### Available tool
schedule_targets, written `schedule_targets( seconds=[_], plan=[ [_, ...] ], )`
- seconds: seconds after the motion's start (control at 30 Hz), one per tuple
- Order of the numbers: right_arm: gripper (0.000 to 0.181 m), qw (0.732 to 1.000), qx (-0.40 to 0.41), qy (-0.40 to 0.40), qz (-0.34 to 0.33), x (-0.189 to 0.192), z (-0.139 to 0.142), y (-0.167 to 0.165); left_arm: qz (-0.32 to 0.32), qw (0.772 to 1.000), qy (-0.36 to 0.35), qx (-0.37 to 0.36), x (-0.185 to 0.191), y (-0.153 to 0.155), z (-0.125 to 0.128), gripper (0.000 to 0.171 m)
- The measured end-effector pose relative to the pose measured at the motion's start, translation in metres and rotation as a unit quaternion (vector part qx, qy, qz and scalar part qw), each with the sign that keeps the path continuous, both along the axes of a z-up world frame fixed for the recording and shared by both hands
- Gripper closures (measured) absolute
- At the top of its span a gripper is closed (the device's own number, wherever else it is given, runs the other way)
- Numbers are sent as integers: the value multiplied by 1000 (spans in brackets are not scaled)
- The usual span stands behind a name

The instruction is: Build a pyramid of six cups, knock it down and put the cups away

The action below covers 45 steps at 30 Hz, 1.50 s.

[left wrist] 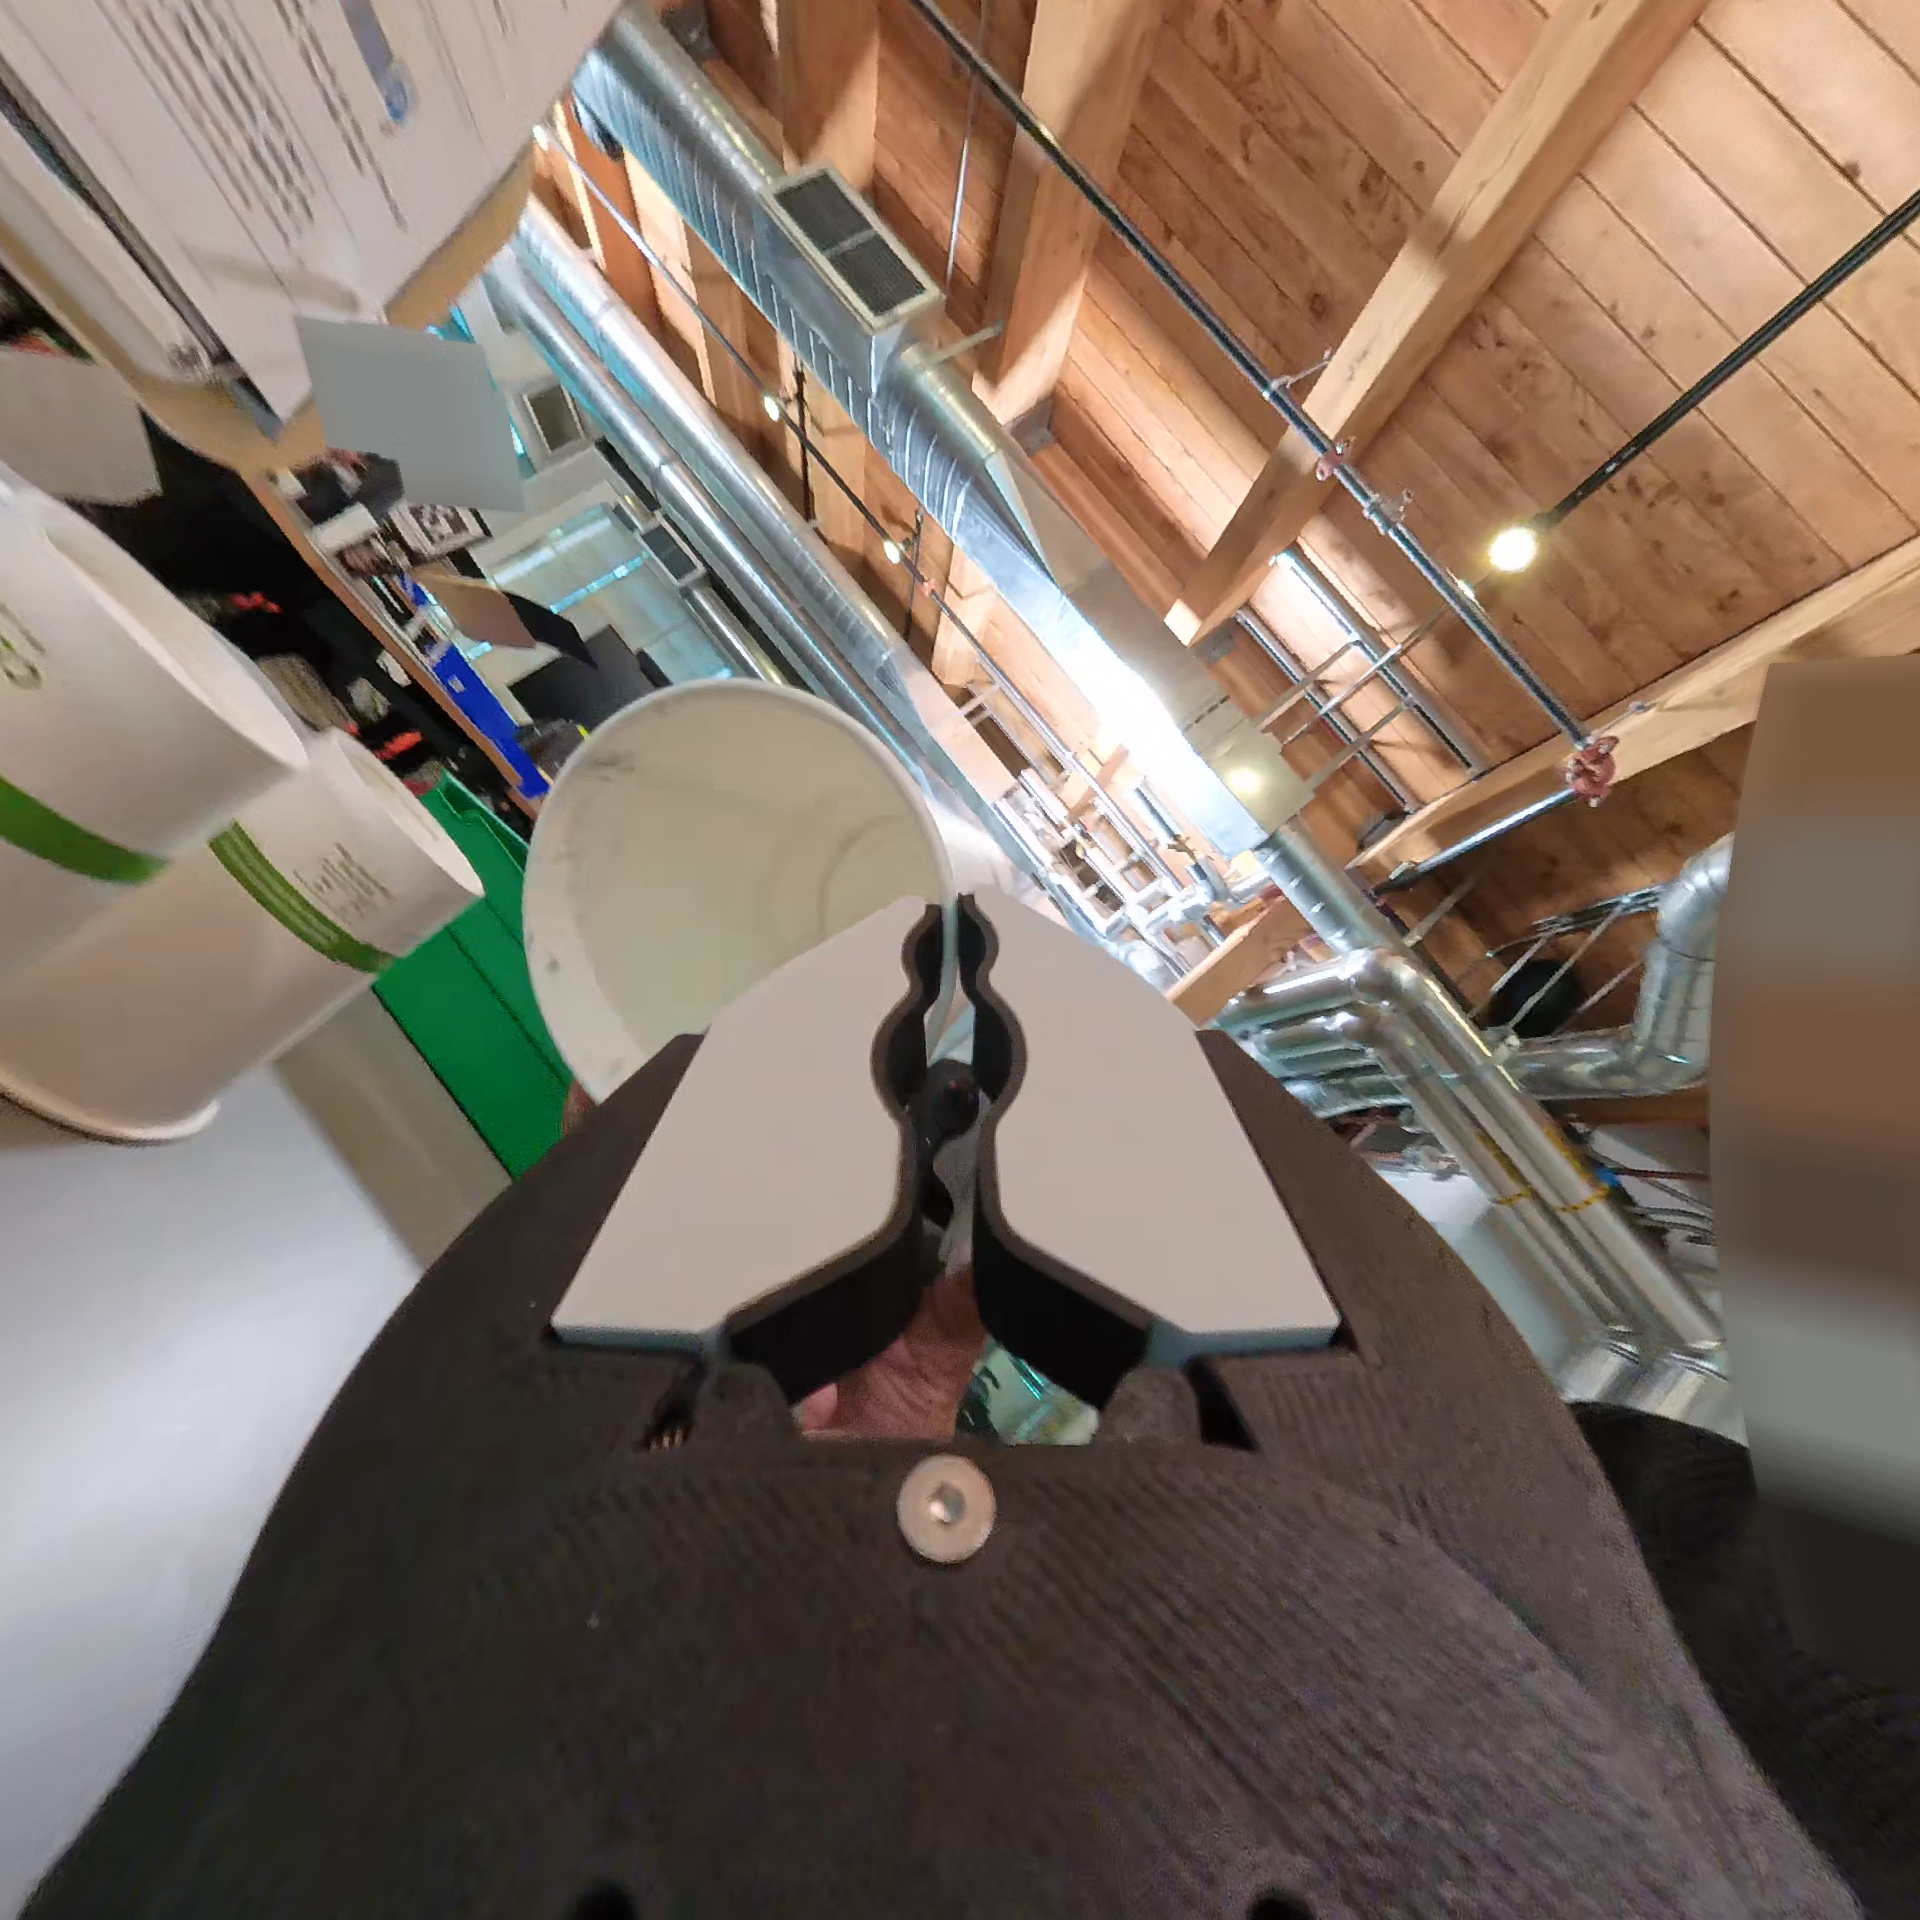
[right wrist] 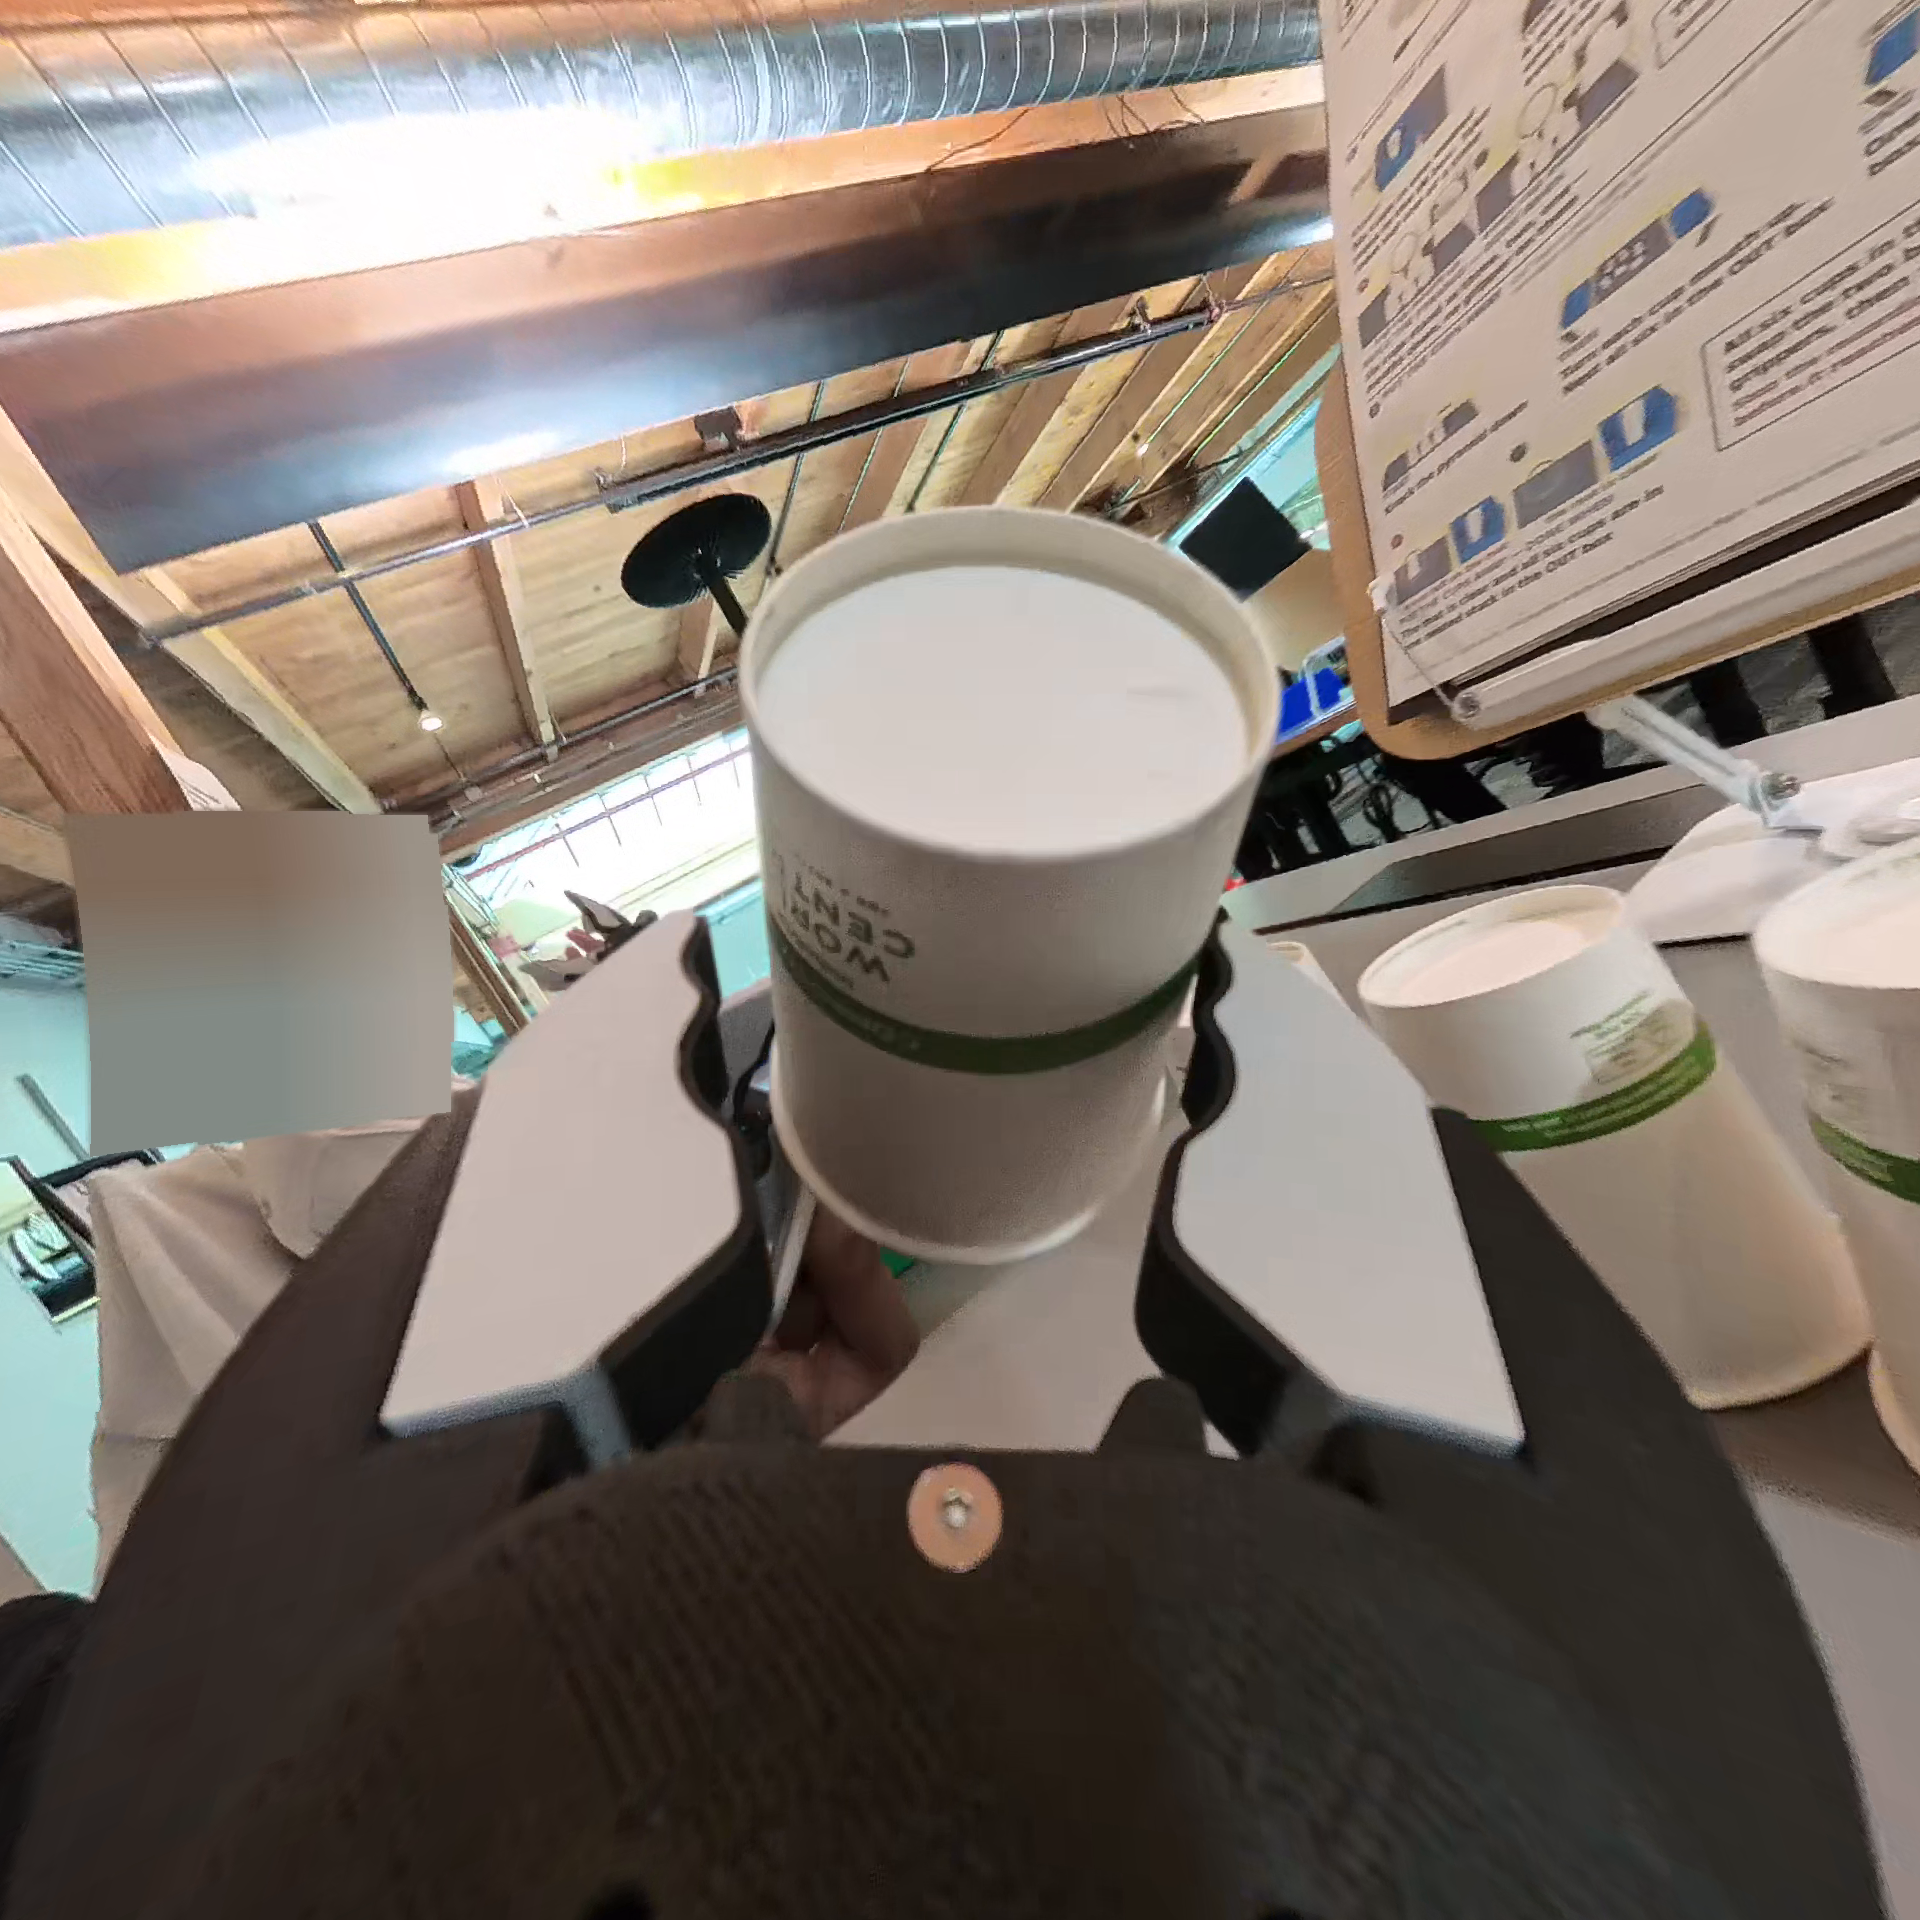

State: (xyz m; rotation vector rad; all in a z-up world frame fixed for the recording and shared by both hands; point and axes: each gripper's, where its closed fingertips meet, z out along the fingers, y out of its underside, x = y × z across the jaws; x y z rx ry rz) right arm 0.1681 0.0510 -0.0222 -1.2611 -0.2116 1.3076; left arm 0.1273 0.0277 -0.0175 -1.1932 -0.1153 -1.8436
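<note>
My left gripper is shut on the rim wall of a white paper cup, whose open mouth faces the camera. In the right wrist view a white paper cup with a green band points base-first at the camera and sits between the fingers of my right gripper. The right finger lies against the cup. The left finger stands a small gap off it. The jaws are spread wide. A hand shows below the cup.
Two more banded cups stand upside down on the grey table; they also show at the left. A clipboard with a printed sheet hangs above. A green bin lies beyond the table.
</note>
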Motion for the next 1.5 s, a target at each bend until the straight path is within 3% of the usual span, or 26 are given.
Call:
schedule_targets(
  seconds=[0.17,0.57,0.6,0.67,0.77,0.87,1.07,1.23,1.4,1.5],
  plan=[
    [95,999,-19,11,25,4,-3,5,-38,999,2,16,14,-10,-1,168],
    [102,999,-22,2,49,7,-2,6,-31,998,43,36,13,-13,-6,167],
    [102,999,-17,-2,42,10,-1,8,-21,998,52,37,12,-11,-7,163],
    [102,1000,-6,-20,23,18,2,13,-2,997,76,32,8,-6,-10,137],
    [102,996,29,-81,-29,33,7,26,45,990,133,21,-2,7,-19,122],
    [102,983,65,-156,-70,40,16,38,127,964,233,19,-22,27,-32,115],
    [102,961,95,-235,-111,42,47,70,286,868,406,22,-84,71,-53,115],
    [102,960,91,-246,-97,20,74,97,279,797,534,-38,-104,99,-102,121],
    [101,948,99,-292,-75,-17,80,116,257,803,534,-59,-100,109,-116,123],
    [101,951,102,-284,-69,-28,83,121,246,795,550,-66,-94,110,-126,123]
  ],
)
